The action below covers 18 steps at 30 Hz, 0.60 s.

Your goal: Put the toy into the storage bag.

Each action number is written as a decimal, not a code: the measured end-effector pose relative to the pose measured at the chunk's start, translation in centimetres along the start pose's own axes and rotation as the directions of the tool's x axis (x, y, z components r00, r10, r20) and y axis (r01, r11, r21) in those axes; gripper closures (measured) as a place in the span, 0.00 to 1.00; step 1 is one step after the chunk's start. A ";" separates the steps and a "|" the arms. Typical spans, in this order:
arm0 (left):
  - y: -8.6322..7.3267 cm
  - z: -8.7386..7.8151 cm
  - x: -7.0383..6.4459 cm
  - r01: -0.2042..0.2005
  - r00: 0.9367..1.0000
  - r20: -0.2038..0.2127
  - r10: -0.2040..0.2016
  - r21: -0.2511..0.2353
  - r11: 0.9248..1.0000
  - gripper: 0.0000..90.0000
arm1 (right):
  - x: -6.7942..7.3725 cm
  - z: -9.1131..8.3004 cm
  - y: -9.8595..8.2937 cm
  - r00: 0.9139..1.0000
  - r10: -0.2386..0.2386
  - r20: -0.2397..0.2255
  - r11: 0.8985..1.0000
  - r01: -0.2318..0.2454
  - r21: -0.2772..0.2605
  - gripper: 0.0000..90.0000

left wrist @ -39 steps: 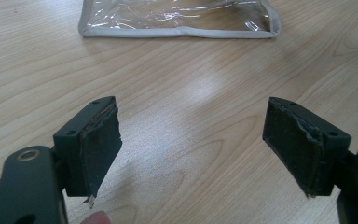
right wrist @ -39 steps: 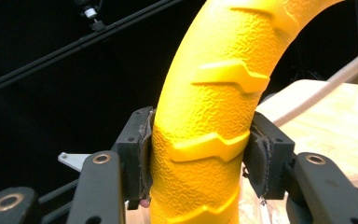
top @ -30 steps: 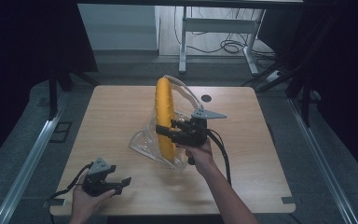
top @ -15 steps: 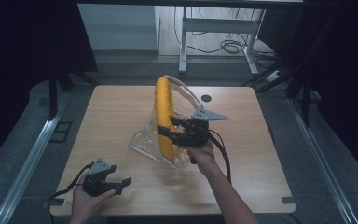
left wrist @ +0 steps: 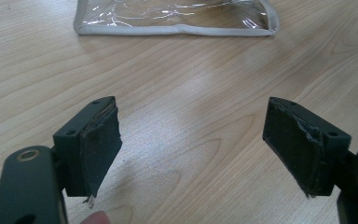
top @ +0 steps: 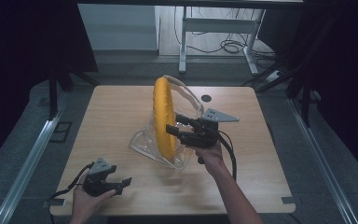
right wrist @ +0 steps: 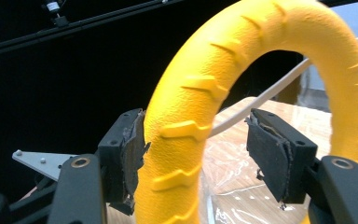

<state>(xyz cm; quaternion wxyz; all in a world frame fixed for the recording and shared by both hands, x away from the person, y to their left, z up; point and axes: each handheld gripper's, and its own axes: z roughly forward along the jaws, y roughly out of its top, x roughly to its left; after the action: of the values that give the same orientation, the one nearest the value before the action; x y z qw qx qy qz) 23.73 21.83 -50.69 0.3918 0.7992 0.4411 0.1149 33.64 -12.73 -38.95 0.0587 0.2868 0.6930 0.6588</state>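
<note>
A yellow ribbed ring (top: 161, 102) stands on edge in the mouth of a clear plastic bag (top: 142, 140) at the middle of the wooden table (top: 112, 107). My right gripper (top: 173, 122) reaches in from the right and straddles the ring's rim. In the right gripper view the ring (right wrist: 261, 42) runs between the jaws of my right gripper (right wrist: 196, 154). The left pad (right wrist: 133, 158) touches it, while the right pad (right wrist: 272, 158) stands off with a gap. My left gripper (top: 122, 185) rests low at the table's front left, open. Its jaws (left wrist: 191, 149) hold nothing, and the bag's hemmed edge (left wrist: 177, 18) lies beyond.
A small black round grommet (top: 207, 98) sits in the tabletop behind the ring. Beyond the far edge stand a metal desk frame (top: 214, 28) and floor cables (top: 230, 46). Metal rails (top: 25, 168) run along both sides of the table.
</note>
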 end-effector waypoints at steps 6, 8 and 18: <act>0.0 0.1 0.0 -0.003 1.000 -0.002 0.003 0.005 1.000 0.21 | -0.7 -1.2 -0.2 0.999 -0.014 0.030 1.000 0.014 -0.004 0.41; 0.0 0.1 0.0 -0.006 1.000 0.000 0.006 0.006 1.000 0.21 | -0.9 -1.6 -0.3 0.999 -0.014 0.044 1.000 0.014 -0.001 0.41; 0.0 0.1 0.0 -0.003 1.000 0.001 0.003 0.005 1.000 0.21 | -2.2 -3.9 -1.2 0.993 -0.027 0.116 1.000 0.026 0.013 0.42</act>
<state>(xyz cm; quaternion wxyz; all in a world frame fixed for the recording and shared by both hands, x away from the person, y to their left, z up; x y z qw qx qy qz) 23.77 21.74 -50.78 0.3898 0.8010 0.4400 0.1139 33.28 -17.10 -40.20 0.1063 0.3158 0.6960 0.6361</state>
